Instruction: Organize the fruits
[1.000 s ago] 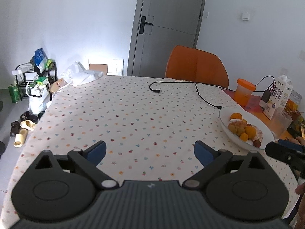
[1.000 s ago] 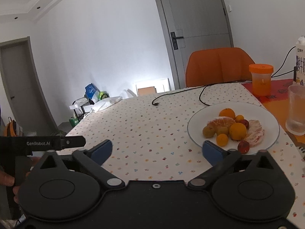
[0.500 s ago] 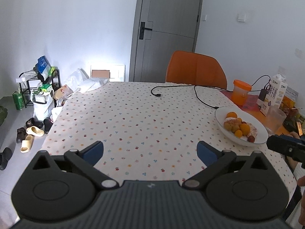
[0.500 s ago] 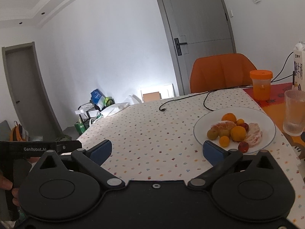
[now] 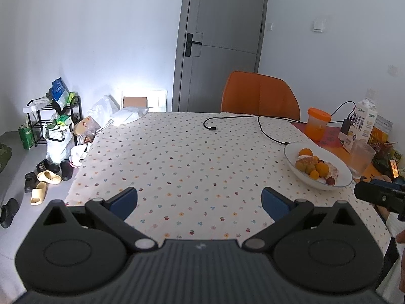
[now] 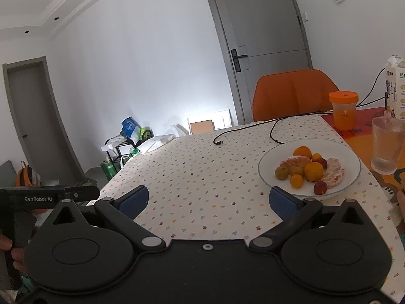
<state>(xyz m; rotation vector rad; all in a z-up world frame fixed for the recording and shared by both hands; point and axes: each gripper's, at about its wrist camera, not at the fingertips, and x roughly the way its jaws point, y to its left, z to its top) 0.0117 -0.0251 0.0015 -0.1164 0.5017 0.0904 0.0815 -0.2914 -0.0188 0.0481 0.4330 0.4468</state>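
A white plate (image 6: 351, 162) sits at the right of the dotted tablecloth; it also shows in the left wrist view (image 5: 340, 160). It holds oranges (image 6: 314, 171), peeled citrus segments (image 6: 334, 173), small yellow-green fruits (image 6: 281, 172) and small red fruits (image 6: 320, 187). My left gripper (image 5: 200, 201) is open and empty above the table's near edge. My right gripper (image 6: 207, 201) is open and empty, with its right finger pad (image 6: 283, 204) just in front of the plate.
An orange-lidded cup (image 6: 343, 110), a ribbed glass (image 6: 386, 148) and a milk carton (image 6: 395, 86) stand at the right. A black cable (image 5: 260, 124) lies across the far table. An orange chair (image 5: 259, 96) stands behind. Shoes and bags lie on the floor at left.
Both grippers have drawn back and risen from the table, so the plate looks smaller and farther. Both stayed open and empty.
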